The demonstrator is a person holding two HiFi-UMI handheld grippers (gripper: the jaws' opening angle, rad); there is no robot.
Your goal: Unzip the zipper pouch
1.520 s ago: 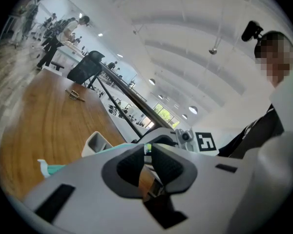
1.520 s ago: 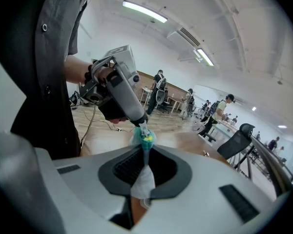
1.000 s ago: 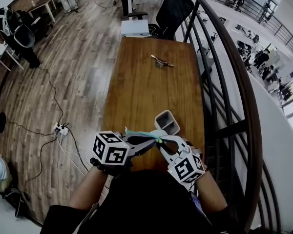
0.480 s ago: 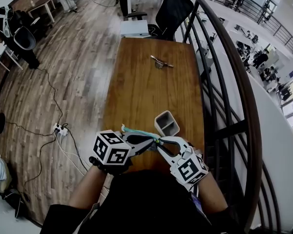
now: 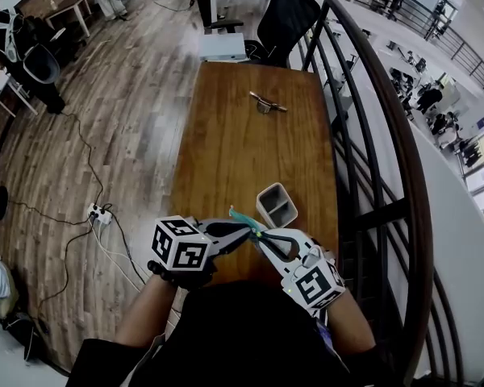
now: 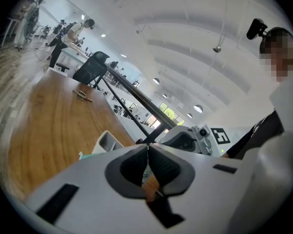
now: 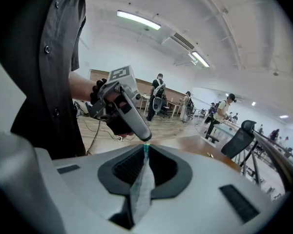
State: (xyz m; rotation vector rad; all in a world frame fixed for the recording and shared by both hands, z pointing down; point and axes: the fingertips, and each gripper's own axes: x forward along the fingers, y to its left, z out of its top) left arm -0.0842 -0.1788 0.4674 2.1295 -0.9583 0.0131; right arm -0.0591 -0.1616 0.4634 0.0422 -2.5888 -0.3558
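Over the near end of the wooden table (image 5: 242,143) I hold the zipper pouch (image 5: 240,218), which shows a teal edge, between both grippers. My left gripper (image 5: 248,230) is shut at the pouch's teal top end; the zipper pull is too small to make out. In the left gripper view its jaws (image 6: 147,146) meet with only a thin sliver between them. My right gripper (image 5: 263,237) has its jaws closing, and its pads press on the pale pouch fabric (image 7: 142,184), which hangs down between them. In the right gripper view the left gripper (image 7: 145,138) meets the teal tip just above my right gripper (image 7: 145,149).
A grey two-compartment holder (image 5: 276,204) stands just beyond the grippers. A small metal tool (image 5: 266,101) lies at the table's far end. A dark railing (image 5: 363,135) runs along the right edge. An office chair (image 5: 286,14) and a white box (image 5: 223,47) are past the table.
The teal strip that stretched out to the left now stands shorter and steeper between the tips. My right gripper has drawn back toward me; the left has hardly moved.
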